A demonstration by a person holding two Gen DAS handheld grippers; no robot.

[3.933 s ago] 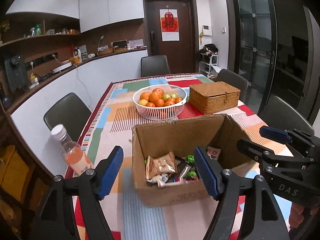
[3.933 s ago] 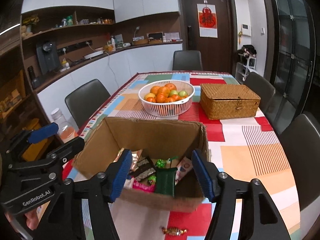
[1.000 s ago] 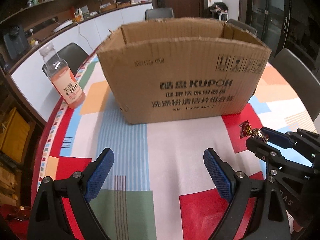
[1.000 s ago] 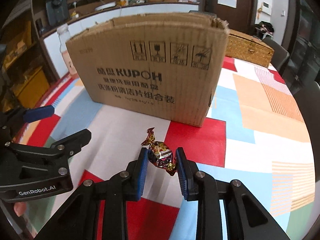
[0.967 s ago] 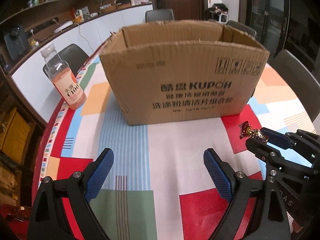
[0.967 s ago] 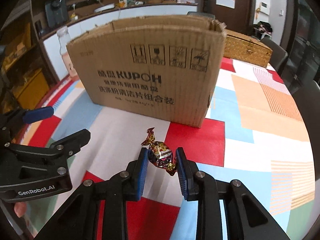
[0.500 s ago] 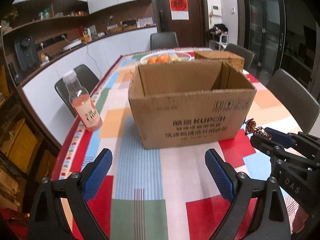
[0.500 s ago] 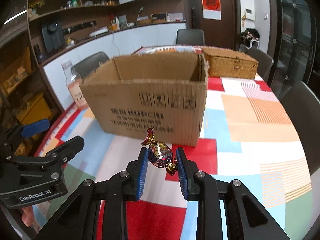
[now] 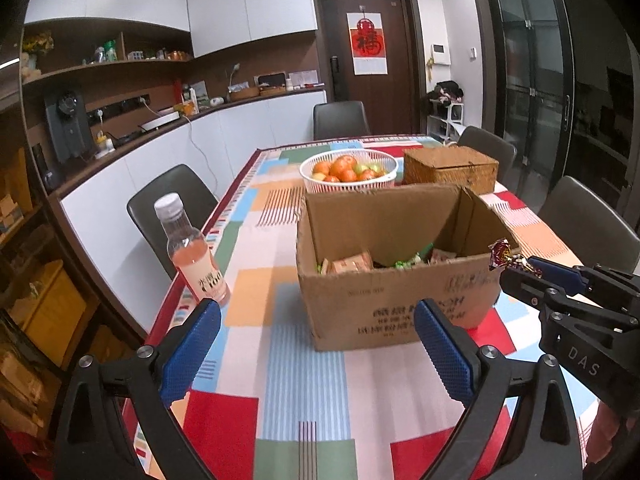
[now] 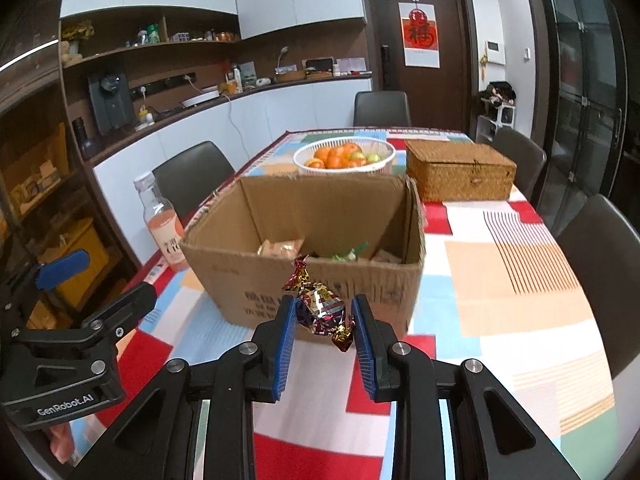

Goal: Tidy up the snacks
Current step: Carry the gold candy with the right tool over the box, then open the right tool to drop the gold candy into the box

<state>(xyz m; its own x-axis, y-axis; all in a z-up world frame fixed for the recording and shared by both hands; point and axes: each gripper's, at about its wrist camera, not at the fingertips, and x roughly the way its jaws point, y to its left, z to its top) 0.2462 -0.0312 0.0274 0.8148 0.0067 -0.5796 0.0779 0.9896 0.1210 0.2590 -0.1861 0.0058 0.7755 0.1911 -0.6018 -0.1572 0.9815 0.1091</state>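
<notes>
Right tongs (image 10: 323, 316) pinch a foil candy (image 10: 320, 304) at lower centre, just before the cardboard box (image 10: 320, 248). Left tongs (image 9: 316, 340) spread wide w/ nothing between. Only left view shows the candy side-on, right of frame; bottle (image 9: 192, 248) at left.
</notes>
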